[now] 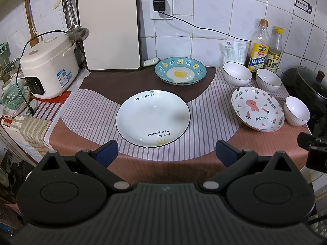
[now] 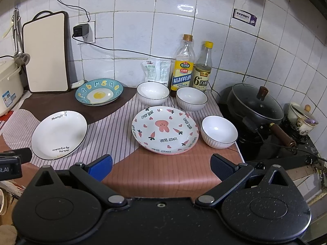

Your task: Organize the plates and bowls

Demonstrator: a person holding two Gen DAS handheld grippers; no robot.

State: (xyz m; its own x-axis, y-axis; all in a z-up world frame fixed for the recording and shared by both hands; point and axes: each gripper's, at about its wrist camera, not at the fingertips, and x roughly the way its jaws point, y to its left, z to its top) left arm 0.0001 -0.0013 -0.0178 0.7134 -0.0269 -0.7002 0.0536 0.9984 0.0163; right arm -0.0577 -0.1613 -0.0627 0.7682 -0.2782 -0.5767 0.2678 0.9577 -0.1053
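Grippers fill the bottom of both views: the left gripper (image 1: 166, 153) and the right gripper (image 2: 161, 167) each hover at the near edge of the counter with blue-padded jaws spread wide and nothing between them. Judging by the layout, the task seems barely begun, since every dish sits apart and nothing looks freshly stacked by either claw. Just beyond the left gripper, at the centre of the left view, lies a white plate (image 1: 152, 118) with black lettering. At the centre of the right view lies a pink bear plate (image 2: 165, 130), seemingly resting on a second plate beneath it, with one white bowl (image 2: 219, 131) close beside it to the right. Further back, two more white bowls (image 2: 152, 92) (image 2: 191, 98) sit side by side, apart from each other. In the upper middle of the left view, a blue egg plate (image 1: 180, 73) also appears to rest on another plate. What remains, by my reading, is gathering plates into one pile and nesting the three bowls. The surface is a counter covered by a tablecloth (image 1: 184, 163) in pink, striped and brown patches. Behind stand a cutting board (image 1: 109, 27), a rice cooker (image 1: 48, 65), two bottles (image 2: 183, 65) (image 2: 203, 68), and a lidded black pan (image 2: 255, 104) at the right, against a white tiled wall (image 2: 143, 20).
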